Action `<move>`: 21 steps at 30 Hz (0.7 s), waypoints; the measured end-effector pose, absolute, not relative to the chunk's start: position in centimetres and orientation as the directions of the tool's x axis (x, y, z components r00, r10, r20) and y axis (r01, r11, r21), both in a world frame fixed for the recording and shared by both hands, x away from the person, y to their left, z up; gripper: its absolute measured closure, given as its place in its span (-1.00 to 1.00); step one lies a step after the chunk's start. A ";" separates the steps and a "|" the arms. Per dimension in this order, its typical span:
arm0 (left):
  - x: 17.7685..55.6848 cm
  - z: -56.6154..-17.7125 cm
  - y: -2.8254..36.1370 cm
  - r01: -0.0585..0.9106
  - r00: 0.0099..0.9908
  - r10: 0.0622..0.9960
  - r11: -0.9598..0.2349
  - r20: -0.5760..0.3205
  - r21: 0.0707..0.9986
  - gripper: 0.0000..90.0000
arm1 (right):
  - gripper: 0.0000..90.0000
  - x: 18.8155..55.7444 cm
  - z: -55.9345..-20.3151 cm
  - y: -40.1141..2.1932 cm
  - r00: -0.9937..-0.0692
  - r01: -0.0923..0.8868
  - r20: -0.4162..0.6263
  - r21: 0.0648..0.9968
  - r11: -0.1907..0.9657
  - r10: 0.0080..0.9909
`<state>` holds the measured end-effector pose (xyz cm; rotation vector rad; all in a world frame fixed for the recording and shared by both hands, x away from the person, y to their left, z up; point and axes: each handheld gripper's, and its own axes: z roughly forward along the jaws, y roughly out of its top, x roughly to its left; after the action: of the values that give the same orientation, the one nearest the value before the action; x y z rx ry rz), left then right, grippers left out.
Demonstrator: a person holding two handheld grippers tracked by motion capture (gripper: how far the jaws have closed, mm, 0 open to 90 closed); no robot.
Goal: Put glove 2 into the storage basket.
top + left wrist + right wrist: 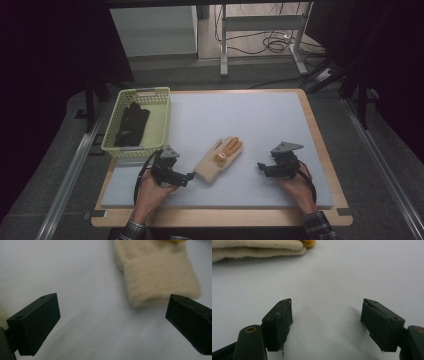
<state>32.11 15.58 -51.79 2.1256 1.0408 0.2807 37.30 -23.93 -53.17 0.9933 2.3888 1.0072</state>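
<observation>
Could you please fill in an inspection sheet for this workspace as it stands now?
Surface: pale grey mat on a wooden table.
Job's things: cream knitted glove with orange fingers lying flat mid-mat; black glove inside the yellow-green plastic basket.
Clutter: nothing seen.
Grippers: left gripper open beside the cream glove's cuff; right gripper open, apart from it.
Cables: black loops trail from both grippers.
Surroundings: dark floor, metal frame legs, wires behind.
</observation>
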 end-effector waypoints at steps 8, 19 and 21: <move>34.2 -50.1 11.0 0.587 0.691 0.710 -0.442 -0.135 0.678 -1.00 | -0.45 37.3 -53.2 -23.9 -0.686 0.466 -0.055 0.733 0.496 0.726; 37.1 -51.9 5.8 0.603 0.699 0.708 -0.504 -0.106 0.618 -1.00 | -0.45 37.3 -53.2 -24.0 -0.686 0.465 -0.055 0.733 0.496 0.725; 37.2 -52.3 5.1 0.605 0.700 0.708 -0.523 -0.088 0.600 -1.00 | -0.45 37.3 -53.2 -24.0 -0.686 0.465 -0.055 0.733 0.496 0.725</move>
<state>37.23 5.09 -52.33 2.2955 0.9986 0.2211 37.27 -23.95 -53.20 0.9933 2.3873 1.0104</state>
